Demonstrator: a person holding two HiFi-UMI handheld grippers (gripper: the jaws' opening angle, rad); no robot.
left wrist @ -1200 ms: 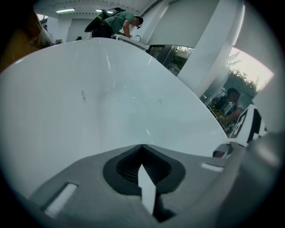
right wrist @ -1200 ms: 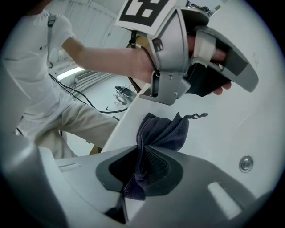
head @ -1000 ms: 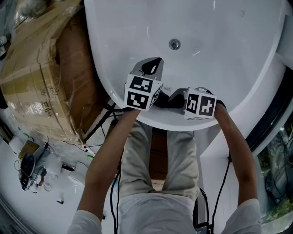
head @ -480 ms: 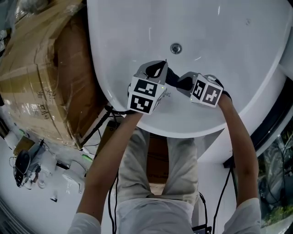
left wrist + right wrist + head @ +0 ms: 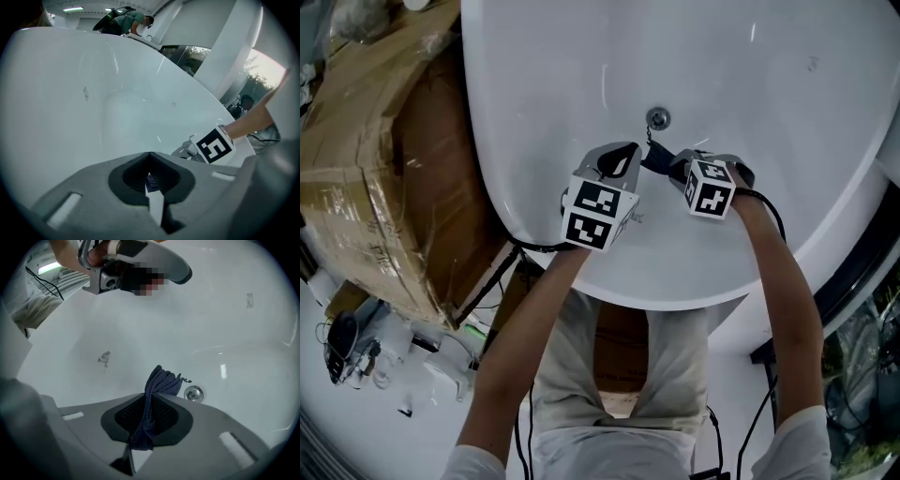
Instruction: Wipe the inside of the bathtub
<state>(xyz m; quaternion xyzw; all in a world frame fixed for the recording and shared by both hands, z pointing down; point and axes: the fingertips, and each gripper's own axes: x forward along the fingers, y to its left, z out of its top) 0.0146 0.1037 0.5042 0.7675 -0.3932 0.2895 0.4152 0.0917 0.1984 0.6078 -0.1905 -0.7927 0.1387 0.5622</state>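
The white bathtub (image 5: 769, 103) fills the top of the head view, its drain (image 5: 657, 118) near the middle. My right gripper (image 5: 667, 164) is shut on a dark blue cloth (image 5: 161, 383), whose bunched end sticks out past the fingertips close to the drain (image 5: 193, 393). A small grey smudge (image 5: 104, 358) marks the tub wall to the left of the cloth. My left gripper (image 5: 619, 157) hovers just left of the right one, inside the tub, jaws shut with nothing of size between them. The cloth (image 5: 656, 159) shows in the head view as a dark bit between both grippers.
A large cardboard box wrapped in plastic (image 5: 375, 159) stands against the tub's left side. Cables (image 5: 502, 258) run under the near rim by the person's legs. A dark frame (image 5: 862, 253) borders the tub at right. Another person (image 5: 124, 21) bends over beyond the far rim.
Both grippers have moved from the near rim forward into the tub, toward the drain. The right gripper keeps the cloth.
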